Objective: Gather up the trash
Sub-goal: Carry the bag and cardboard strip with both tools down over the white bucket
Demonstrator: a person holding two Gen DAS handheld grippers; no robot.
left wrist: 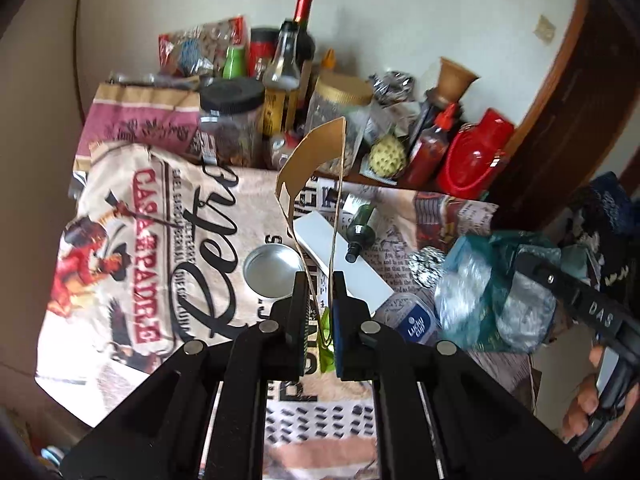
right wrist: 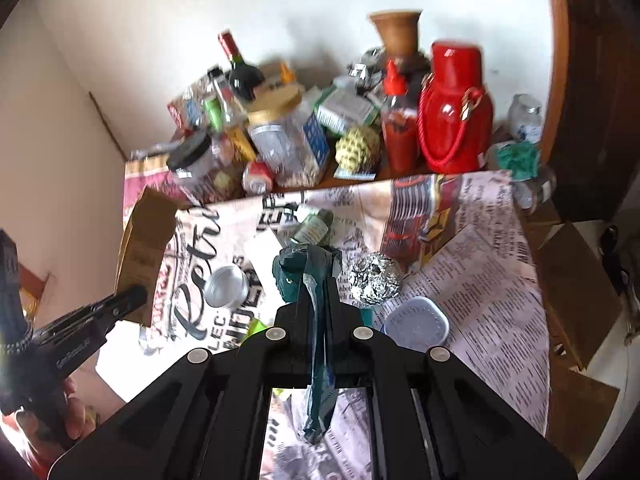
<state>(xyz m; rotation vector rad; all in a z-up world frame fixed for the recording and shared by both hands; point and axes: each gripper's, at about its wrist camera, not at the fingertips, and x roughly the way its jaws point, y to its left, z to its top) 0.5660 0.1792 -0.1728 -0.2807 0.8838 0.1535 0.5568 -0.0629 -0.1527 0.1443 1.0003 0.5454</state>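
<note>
I am holding a cardboard piece [left wrist: 316, 184] pinched in the left gripper [left wrist: 319, 304], centre frame, its long axis running up and away. The right gripper [right wrist: 320, 300] is clamping a dark green plastic bag [right wrist: 316, 280], hanging lengthwise between the jaws; its lower end is blurring below.

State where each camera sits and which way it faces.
Left wrist: sits on the left tool, angled down over the table; its fingers pinch a cardboard piece; the right tool and hand show at right.
Right wrist: sits on the right tool, angled down likewise, shut on a green bag; the left tool shows at left.
Both share the foil ball, metal tin and red jug.
</note>
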